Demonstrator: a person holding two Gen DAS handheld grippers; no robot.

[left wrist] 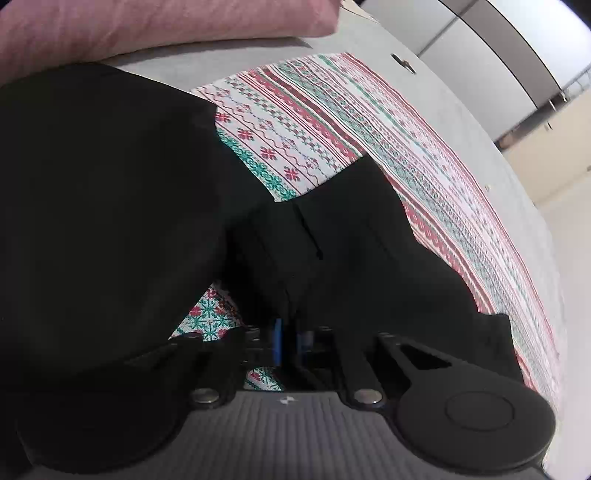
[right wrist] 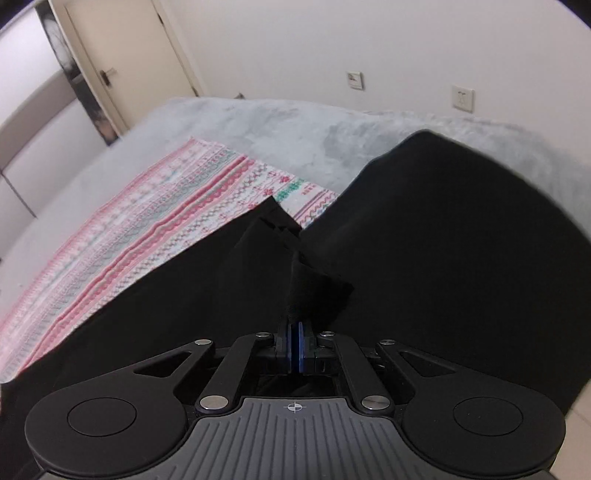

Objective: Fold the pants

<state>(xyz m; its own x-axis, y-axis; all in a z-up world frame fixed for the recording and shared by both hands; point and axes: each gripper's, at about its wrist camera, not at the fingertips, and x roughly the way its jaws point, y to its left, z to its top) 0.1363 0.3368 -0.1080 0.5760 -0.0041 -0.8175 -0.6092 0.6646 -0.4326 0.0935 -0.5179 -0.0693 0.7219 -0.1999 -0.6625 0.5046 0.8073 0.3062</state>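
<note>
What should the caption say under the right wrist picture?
Right claw shut on black pants above a patterned cloth on the bed.

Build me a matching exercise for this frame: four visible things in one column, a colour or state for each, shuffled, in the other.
Things:
1. pants
2. patterned cloth
3. pillow
4. right hand-held gripper

States:
A. pink, at the bed's edge
B. shut on black fabric
C. black, draped over the cloth
D. red, green and white stripes, spread flat

Pairs: 1-C, 2-D, 3-A, 4-B
</note>
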